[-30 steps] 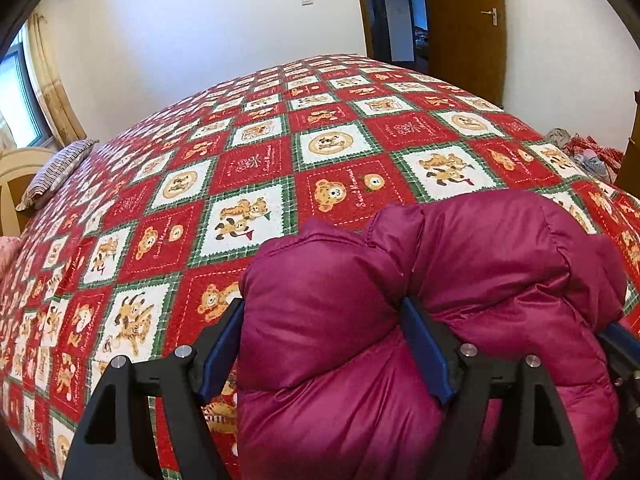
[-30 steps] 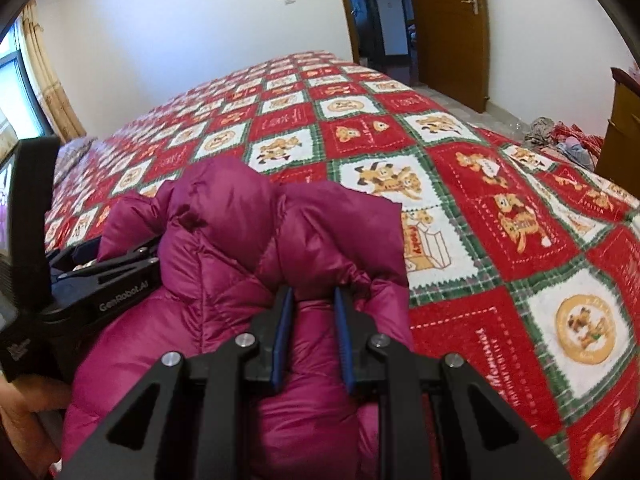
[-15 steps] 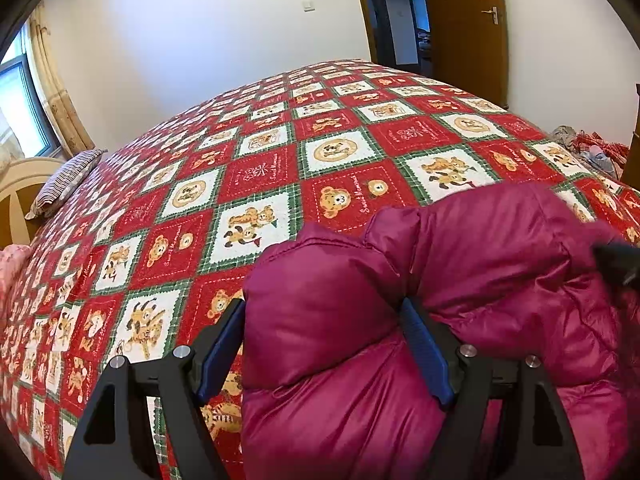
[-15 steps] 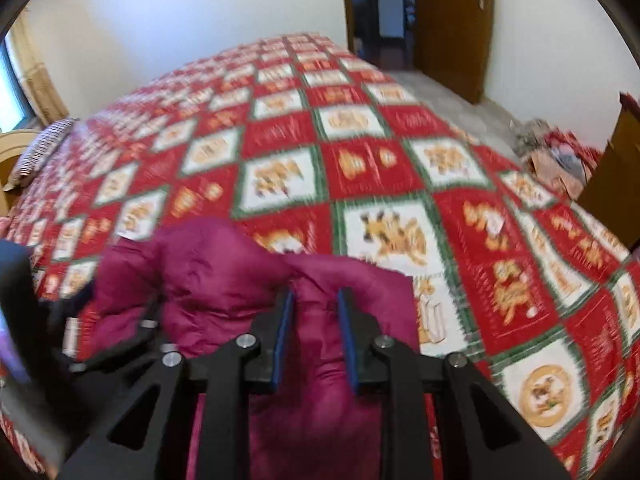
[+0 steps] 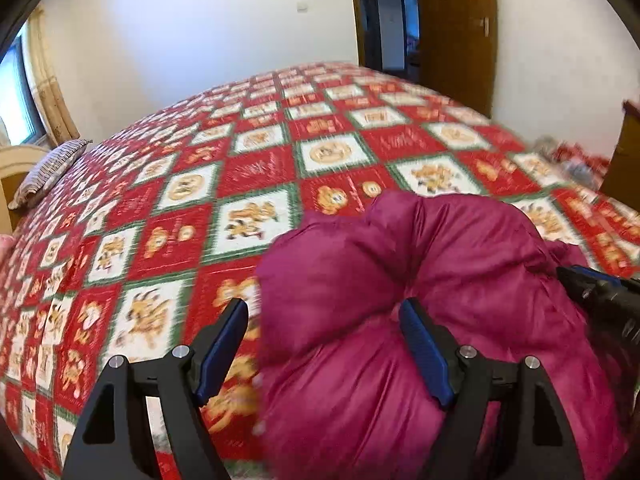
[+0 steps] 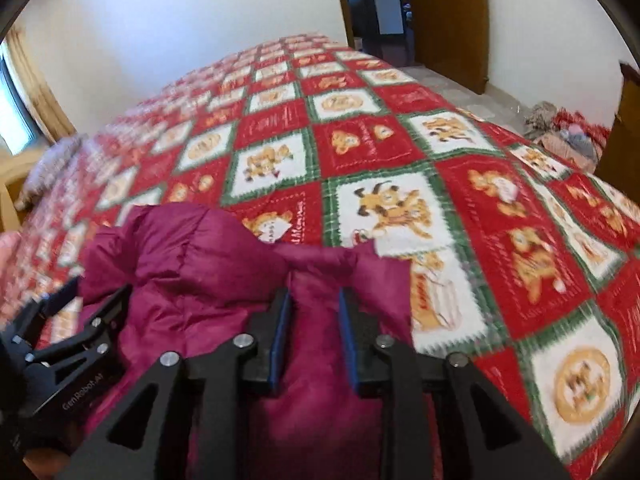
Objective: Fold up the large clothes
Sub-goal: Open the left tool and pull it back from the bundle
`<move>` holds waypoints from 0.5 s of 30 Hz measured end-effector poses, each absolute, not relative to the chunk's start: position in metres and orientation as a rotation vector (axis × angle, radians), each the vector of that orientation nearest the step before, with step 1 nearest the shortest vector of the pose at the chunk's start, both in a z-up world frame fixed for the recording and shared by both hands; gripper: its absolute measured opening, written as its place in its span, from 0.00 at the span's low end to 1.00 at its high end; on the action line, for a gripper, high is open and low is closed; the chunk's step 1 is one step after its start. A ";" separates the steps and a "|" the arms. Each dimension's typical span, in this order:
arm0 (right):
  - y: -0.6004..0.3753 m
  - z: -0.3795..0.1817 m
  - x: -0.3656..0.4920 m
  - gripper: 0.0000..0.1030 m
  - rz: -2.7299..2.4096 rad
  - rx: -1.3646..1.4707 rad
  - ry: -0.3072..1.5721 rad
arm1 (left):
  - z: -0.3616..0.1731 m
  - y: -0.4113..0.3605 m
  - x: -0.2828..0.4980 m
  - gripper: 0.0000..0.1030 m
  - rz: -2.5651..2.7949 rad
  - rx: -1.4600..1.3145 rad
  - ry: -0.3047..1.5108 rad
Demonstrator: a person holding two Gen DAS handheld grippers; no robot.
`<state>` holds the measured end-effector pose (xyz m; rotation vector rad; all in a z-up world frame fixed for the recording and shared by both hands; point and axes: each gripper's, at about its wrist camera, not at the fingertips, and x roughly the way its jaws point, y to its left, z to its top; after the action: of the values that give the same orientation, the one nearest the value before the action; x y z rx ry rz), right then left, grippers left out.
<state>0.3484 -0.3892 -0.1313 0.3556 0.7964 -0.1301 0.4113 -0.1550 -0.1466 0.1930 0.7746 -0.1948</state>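
A puffy magenta down jacket (image 5: 420,280) lies bunched on the bed; it also shows in the right wrist view (image 6: 208,256). My left gripper (image 5: 324,316) is open wide; a bulge of the jacket sits between its blue pads, against the right pad and apart from the left one. My right gripper (image 6: 314,304) is shut on a fold of the jacket, with fabric pinched between its narrow jaws. The right gripper also shows at the right edge of the left wrist view (image 5: 600,296). The left gripper shows at the lower left of the right wrist view (image 6: 76,344).
A red, white and green patchwork quilt (image 5: 248,184) with cartoon animals covers the bed. A striped pillow (image 5: 48,172) lies at the far left. A wooden door (image 6: 452,20) and a pile of clothes (image 6: 568,128) on the floor are at the right.
The jacket bulge has slipped away from my left gripper's left pad, leaving a gap. Both cameras have shifted and are blurred by motion. The right gripper keeps its pinch.
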 end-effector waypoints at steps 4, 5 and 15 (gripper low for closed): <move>-0.392 -0.108 0.295 0.48 -0.094 0.409 0.682 | -0.130 -0.126 0.381 0.77 -0.216 0.159 0.723; -0.391 -0.106 0.284 0.51 -0.091 0.406 0.677 | -0.127 -0.119 0.374 0.77 -0.224 0.145 0.713; -0.385 -0.116 0.254 0.78 -0.051 0.480 0.654 | -0.147 -0.077 0.356 0.77 -0.464 -0.240 0.846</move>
<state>0.2540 -0.3850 -0.1164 0.4804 0.6542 -0.0514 0.3563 -0.0774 -0.1467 -0.2399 0.8465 -0.4640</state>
